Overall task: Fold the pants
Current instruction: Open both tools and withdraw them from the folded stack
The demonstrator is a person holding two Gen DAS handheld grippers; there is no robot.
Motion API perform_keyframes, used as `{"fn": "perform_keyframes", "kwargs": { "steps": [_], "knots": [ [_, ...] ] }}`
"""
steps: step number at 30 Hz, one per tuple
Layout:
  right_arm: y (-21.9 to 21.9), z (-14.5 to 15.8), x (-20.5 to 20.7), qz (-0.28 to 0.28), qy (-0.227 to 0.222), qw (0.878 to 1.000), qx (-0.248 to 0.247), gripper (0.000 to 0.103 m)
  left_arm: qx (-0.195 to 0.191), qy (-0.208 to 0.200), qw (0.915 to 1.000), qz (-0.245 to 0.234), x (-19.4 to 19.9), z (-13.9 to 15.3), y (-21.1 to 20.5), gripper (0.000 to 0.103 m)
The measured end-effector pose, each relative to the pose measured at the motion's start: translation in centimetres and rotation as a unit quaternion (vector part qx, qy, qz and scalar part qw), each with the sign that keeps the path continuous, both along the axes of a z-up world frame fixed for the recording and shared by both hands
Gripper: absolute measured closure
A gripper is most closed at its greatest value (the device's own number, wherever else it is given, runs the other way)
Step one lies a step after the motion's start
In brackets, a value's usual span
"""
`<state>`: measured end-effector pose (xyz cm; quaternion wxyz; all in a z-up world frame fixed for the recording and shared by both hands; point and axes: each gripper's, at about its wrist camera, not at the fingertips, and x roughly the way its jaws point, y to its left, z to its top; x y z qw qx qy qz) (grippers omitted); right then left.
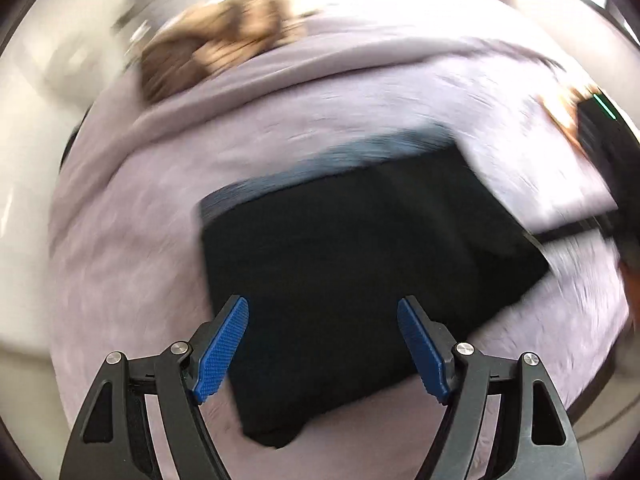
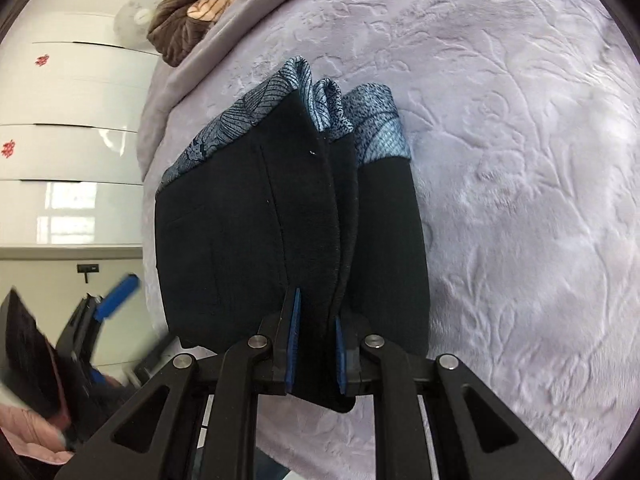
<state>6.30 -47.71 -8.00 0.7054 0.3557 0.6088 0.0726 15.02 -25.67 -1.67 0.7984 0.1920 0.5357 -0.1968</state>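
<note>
On a bed spread with a lilac embossed blanket (image 2: 520, 160) lie the black pants (image 2: 248, 220), folded into a thick stack of layers. Their patterned blue-grey lining (image 2: 372, 128) shows along the far edge of the fold, where several layers fan apart. The right gripper (image 2: 316, 344) is clamped on the near edge of the stack: its blue pads (image 2: 294, 320) press on a bunched ridge of black cloth, which fills the narrow gap between them and hangs a little below the jaws. Most of the pants rest on the blanket beyond that pinch.

The left gripper (image 1: 322, 344) stands with its jaws well apart, blue pads (image 1: 224, 352) on either side and nothing pressed between them. Seen through its own camera, it hangs over the near part of the pants (image 1: 360, 260), which appear as a dark, roughly rectangular block on the blanket (image 1: 140, 240); this view is blurred, so whether the fingertips touch the cloth cannot be told. In the right wrist view the left gripper (image 2: 100, 312) shows at the left edge, off the side of the pants, blurred, beside a pink sleeve (image 2: 32, 432).

At the far end of the bed sits a crumpled brown and tan striped cloth (image 2: 192, 12). White cabinet fronts (image 2: 72, 120) with small red marks stand beside the bed.
</note>
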Motion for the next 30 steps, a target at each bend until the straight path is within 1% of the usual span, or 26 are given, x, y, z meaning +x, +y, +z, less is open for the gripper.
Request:
{"fn": "perform_keyframes", "kwargs": {
  "steps": [2,4,5,7,8,10,11,12,13,14,15,16,17,19,21,22,23,25,28,30],
  "knots": [
    [0.8,0.4,-0.1,0.016,0.014,0.999,-0.028,0.082,0.006,0.015,0.9986,0.049,2.6,-0.8,2.1,0.025],
    [1.9,1.1,0.6,0.024,0.028,0.997,-0.064,0.076,0.003,0.024,0.9964,0.081,4.4,-1.7,3.3,0.025],
    [2.4,1.9,0.7,0.022,0.032,0.995,-0.091,0.075,0.004,0.028,0.9955,0.091,5.1,-2.1,3.6,0.025],
    [3.2,3.9,1.0,0.014,0.022,0.987,-0.156,0.075,0.004,0.035,0.9943,0.101,6.0,-3.2,3.7,0.025],
    [3.5,4.9,1.3,0.01,0.006,0.985,-0.172,0.075,0.012,0.039,0.9937,0.105,6.4,-3.7,3.7,0.025],
    [4.1,6.3,2.7,0.005,-0.022,0.985,-0.17,0.075,0.007,0.037,0.993,0.111,6.4,-3.5,3.7,0.025],
    [4.6,6.8,3.7,0.009,-0.033,0.984,-0.177,0.075,-0.003,0.021,0.9929,0.117,7.0,-2.7,3.8,0.025],
    [5.0,7.0,4.4,0.013,-0.035,0.983,-0.179,0.075,-0.006,0.012,0.9927,0.12,7.2,-2.3,3.9,0.025],
    [5.2,7.1,5.0,0.016,-0.037,0.983,-0.18,0.075,-0.009,0.0,0.9915,0.13,8.1,-1.9,4.0,0.025],
    [5.4,6.9,5.9,0.015,-0.04,0.983,-0.18,0.075,-0.011,-0.001,0.9893,0.145,8.9,-1.8,4.4,0.025],
    [5.5,6.3,7.2,0.016,-0.039,0.983,-0.179,0.075,-0.012,0.003,0.9872,0.159,9.5,-1.9,4.7,0.025],
    [5.6,5.8,8.0,0.017,-0.035,0.983,-0.18,0.075,-0.013,0.02,0.983,0.182,10.8,-2.7,5.3,0.025],
    [5.7,4.7,8.4,0.016,-0.027,0.983,-0.182,0.075,-0.018,0.036,0.9799,0.195,11.5,-3.4,5.7,0.025],
    [5.3,3.0,8.2,0.017,-0.004,0.983,-0.182,0.075,-0.025,0.053,0.9767,0.206,12.1,-4.5,6.1,0.025],
    [5.5,1.7,7.7,0.021,0.007,0.983,-0.185,0.075,-0.01,0.05,0.981,0.188,11.7,-5.3,5.4,0.023],
    [5.1,1.5,6.7,0.029,0.005,0.981,-0.193,0.075,0.007,0.036,0.9843,0.173,11.3,-5.6,4.8,0.022],
    [5.4,1.4,6.6,0.036,0.004,0.979,-0.201,0.075,0.015,0.03,0.9857,0.165,11.0,-5.6,4.5,0.022],
    [5.8,1.5,6.6,0.045,0.002,0.976,-0.212,0.075,0.015,0.034,0.9859,0.163,10.7,-5.1,4.4,0.022],
    [6.0,1.8,6.5,0.043,0.007,0.977,-0.209,0.075,0.009,0.047,0.9853,0.164,10.2,-4.1,4.6,0.022],
    [6.0,2.0,6.2,0.039,0.01,0.978,-0.204,0.072,0.018,0.047,0.986,0.159,9.6,-3.5,4.6,0.022]
  ]
}}
